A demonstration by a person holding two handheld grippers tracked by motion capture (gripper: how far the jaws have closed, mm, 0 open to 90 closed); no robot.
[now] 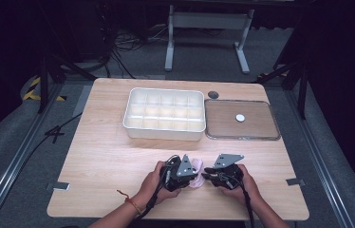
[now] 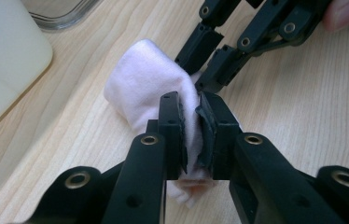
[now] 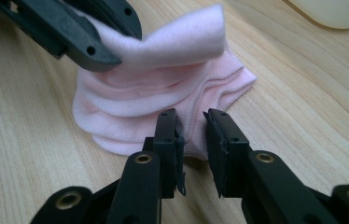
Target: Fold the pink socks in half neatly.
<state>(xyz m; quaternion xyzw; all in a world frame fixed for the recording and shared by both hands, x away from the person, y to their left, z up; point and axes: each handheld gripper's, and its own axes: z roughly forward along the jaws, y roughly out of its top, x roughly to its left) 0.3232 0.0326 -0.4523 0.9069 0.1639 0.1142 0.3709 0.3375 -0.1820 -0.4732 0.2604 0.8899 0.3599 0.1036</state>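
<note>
High view: you hold the left claw [image 1: 195,172] and the right claw [image 1: 207,173] side by side at the near middle of the wooden surface [image 1: 104,156]. A folded pink cloth [image 1: 197,176] lies between them on the surface. A white compartment tray [image 1: 164,114] stands at the far middle, with a clear lid [image 1: 242,128] just to its right. A small white disc [image 1: 240,117] rests on that lid.

Left gripper view: your left claw [image 2: 192,122] is clamped on a fold of the pink cloth [image 2: 140,88]; fabric fills the narrow gap between the pads. The tips of the right claw [image 2: 196,77] meet the cloth at its far side. The tray corner [image 2: 4,60] lies at the far left.

Right gripper view: your right claw [image 3: 192,131] stands slightly apart. Its tips reach the near edge of the pink cloth [image 3: 163,100], and the pads do not press on it. The cloth lies folded in layers on the surface, and the left claw [image 3: 102,44] lifts its top layer at the far left.
</note>
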